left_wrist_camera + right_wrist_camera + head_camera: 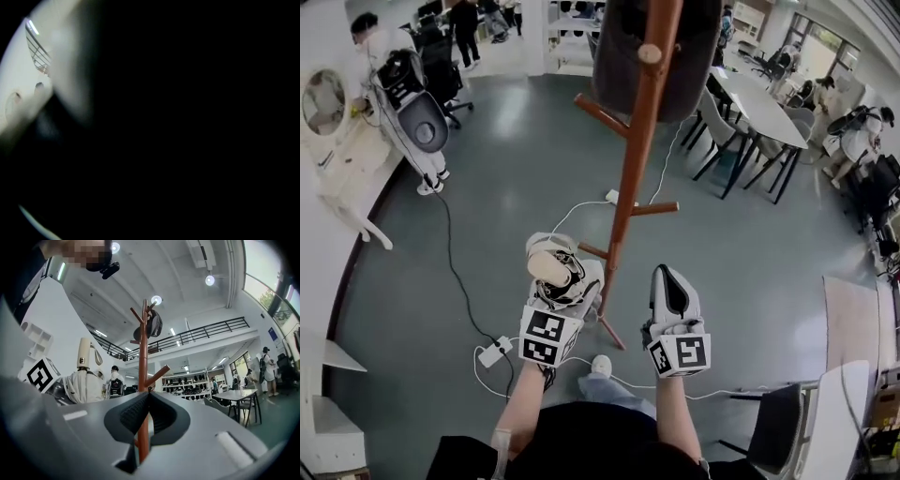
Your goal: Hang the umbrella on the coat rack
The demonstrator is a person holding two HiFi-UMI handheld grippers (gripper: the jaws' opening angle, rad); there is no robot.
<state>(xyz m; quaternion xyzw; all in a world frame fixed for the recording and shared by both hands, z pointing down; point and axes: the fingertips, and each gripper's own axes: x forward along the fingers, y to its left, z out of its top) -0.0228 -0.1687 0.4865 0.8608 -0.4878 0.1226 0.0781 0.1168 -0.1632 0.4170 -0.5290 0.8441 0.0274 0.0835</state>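
Note:
The brown wooden coat rack (630, 178) stands on the grey floor just ahead of both grippers, with a dark bag (661, 52) hanging at its top. My left gripper (565, 274) is shut on the folded white umbrella (548, 267), whose cream handle points up. In the right gripper view the umbrella (86, 380) stands upright left of the rack pole (143, 357). My right gripper (668, 274) sits right of the pole's foot, its jaw tips (148, 397) together with nothing between them. The left gripper view is almost wholly dark, blocked from close up.
White cables and a power strip (494, 353) lie on the floor around the rack's base. Tables and chairs (750, 112) fill the right side. A white machine (417, 112) stands at the far left, with people beyond it. A white counter edge (853, 412) is at lower right.

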